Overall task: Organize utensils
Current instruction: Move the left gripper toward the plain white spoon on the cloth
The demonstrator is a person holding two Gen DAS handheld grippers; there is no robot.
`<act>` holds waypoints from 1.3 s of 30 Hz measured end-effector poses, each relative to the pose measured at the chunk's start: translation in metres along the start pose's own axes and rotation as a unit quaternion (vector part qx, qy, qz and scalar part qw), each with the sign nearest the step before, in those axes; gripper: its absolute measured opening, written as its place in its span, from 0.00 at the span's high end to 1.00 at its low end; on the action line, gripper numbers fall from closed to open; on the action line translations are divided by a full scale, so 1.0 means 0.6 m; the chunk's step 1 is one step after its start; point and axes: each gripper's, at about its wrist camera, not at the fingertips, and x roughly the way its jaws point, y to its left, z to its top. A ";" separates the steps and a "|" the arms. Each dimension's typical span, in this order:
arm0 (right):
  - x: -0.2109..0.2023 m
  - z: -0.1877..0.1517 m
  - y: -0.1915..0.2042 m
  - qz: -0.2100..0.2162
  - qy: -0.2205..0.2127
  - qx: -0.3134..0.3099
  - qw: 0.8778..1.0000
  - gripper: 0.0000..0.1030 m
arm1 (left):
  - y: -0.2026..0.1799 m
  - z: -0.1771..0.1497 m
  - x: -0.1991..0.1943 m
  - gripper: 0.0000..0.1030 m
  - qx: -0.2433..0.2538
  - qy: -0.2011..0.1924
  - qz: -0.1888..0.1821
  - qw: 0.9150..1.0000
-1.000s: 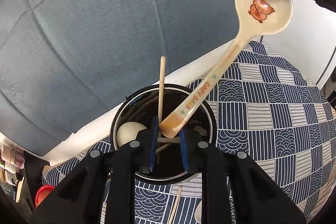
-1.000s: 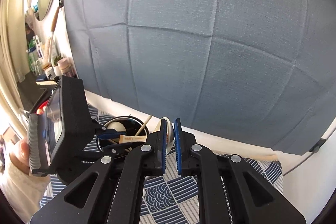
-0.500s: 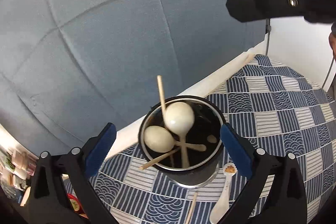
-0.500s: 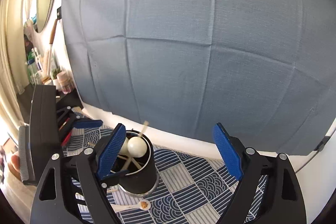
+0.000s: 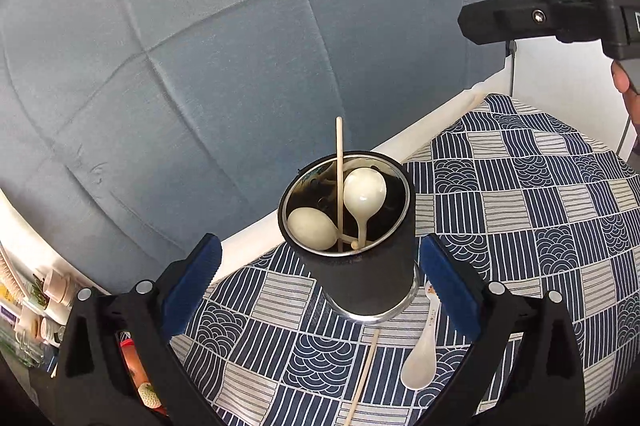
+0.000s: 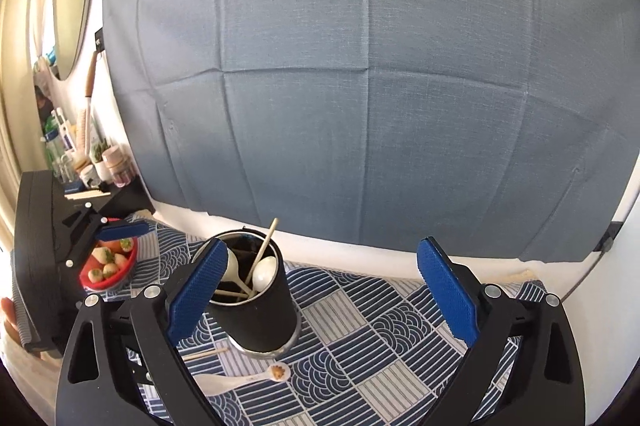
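Observation:
A black utensil cup stands on the blue patterned tablecloth. It holds two white spoons and a tall wooden chopstick. My left gripper is open, its blue pads wide on either side of the cup and short of it. My right gripper has its jaws opening with nothing gripped; the cup stands ahead, partly behind its left finger. Another white spoon and a chopstick lie on the cloth in front of the cup.
A red bowl of strawberries sits left of the cup, under the other gripper's finger. A grey-blue cloth backdrop hangs behind the table. A shelf with bottles and jars is at far left. A hand shows at the right edge.
The printed spoon held between both grippers now stands in the cup. Both grippers have opened wide, and the left one has backed away from the cup.

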 end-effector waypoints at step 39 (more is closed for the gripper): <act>-0.027 -0.240 0.084 0.027 0.096 -0.022 0.995 0.09 | -0.041 -0.254 -0.100 0.06 -0.112 0.074 -0.030 0.990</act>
